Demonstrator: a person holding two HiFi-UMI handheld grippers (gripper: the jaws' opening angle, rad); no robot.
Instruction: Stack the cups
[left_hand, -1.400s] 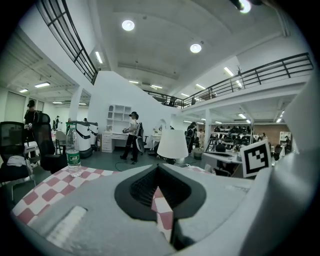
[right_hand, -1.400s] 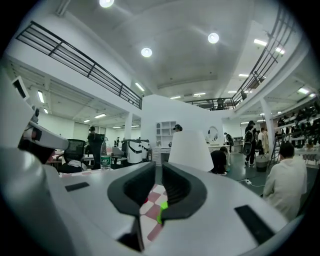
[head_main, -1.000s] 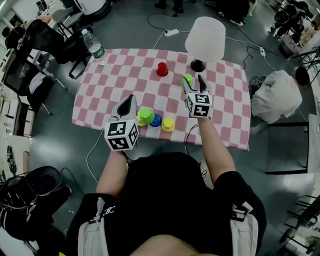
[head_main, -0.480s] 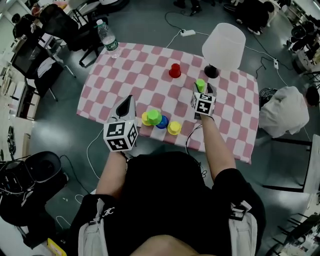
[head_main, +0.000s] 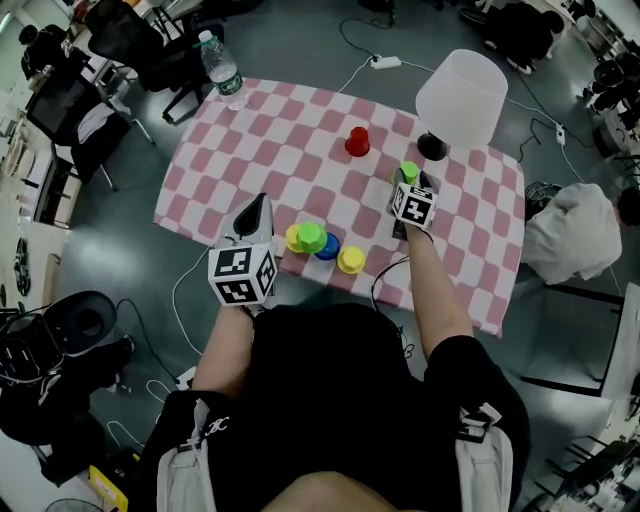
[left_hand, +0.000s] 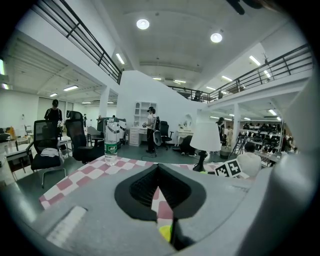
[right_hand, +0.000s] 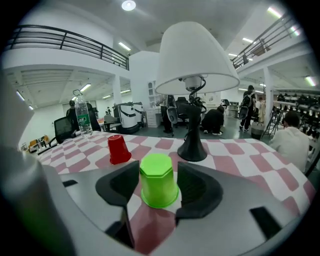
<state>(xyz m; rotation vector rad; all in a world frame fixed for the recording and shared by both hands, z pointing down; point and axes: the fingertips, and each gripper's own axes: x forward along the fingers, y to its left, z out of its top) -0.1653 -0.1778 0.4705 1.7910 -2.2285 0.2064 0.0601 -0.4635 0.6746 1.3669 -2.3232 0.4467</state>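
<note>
A lime green cup (right_hand: 158, 180) stands upside down on the pink-checked table (head_main: 250, 150), in front of the lamp. My right gripper (right_hand: 157, 170) straddles it, one jaw on each side. Its jaws have just been closing, but a sliver of cloth still shows beside the cup, so it is open. In the head view that gripper (head_main: 411, 178) reaches the same cup (head_main: 408, 170). A red cup (head_main: 357, 141) stands further back. My left gripper (head_main: 258, 203) hovers shut and empty by the near cluster: a yellow cup (head_main: 294, 238), a green cup (head_main: 312, 236), a blue cup (head_main: 328, 247) and another yellow cup (head_main: 350, 260).
A white-shaded lamp (head_main: 460, 98) on a black base stands just behind the lime cup. A water bottle (head_main: 221, 68) is at the far left corner. Chairs, cables and seated people surround the table.
My right gripper has dropped down and forward so that its jaws now flank the lime cup. My left gripper has edged a little towards the near cluster.
</note>
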